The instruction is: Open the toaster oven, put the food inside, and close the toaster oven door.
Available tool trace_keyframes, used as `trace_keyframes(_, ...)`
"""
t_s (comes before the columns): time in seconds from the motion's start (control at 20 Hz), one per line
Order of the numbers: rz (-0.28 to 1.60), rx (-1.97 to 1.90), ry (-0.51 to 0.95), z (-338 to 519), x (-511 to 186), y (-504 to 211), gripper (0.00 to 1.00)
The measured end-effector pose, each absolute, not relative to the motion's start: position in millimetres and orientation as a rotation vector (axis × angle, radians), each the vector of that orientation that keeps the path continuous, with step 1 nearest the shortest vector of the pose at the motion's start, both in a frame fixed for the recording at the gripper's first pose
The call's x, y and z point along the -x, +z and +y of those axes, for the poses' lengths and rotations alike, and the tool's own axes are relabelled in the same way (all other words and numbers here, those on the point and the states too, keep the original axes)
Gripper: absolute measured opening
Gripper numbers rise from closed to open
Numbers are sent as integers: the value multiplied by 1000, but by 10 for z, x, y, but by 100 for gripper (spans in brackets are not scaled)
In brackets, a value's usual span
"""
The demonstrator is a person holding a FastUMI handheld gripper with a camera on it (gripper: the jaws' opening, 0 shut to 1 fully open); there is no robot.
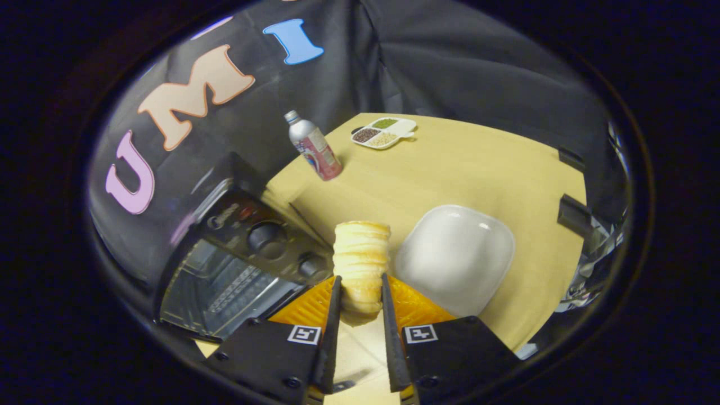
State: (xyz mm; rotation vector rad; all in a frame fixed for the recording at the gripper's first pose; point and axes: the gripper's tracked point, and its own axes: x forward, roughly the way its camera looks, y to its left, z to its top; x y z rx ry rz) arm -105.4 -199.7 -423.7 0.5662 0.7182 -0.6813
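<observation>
The tool (360, 301) grips the pastry (360, 264) between both fingers, lifted above the tabletop (450, 169) beside an empty plate (455, 256). The oven (236, 270) sits nearby, door apparently open (glare blurs it). Loading and closing remain.

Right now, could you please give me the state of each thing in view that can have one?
Gripper: shut on the pastry.
Pastry: held between the fingers, lifted off the table.
Toaster oven: door open.
White plate: empty.
Bottle: capped, standing.
Divided dish: three compartments filled.
</observation>
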Motion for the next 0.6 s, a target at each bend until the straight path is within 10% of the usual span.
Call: trace_keyframes(0.6,675,-690,-591,-665,652,-4174,40)
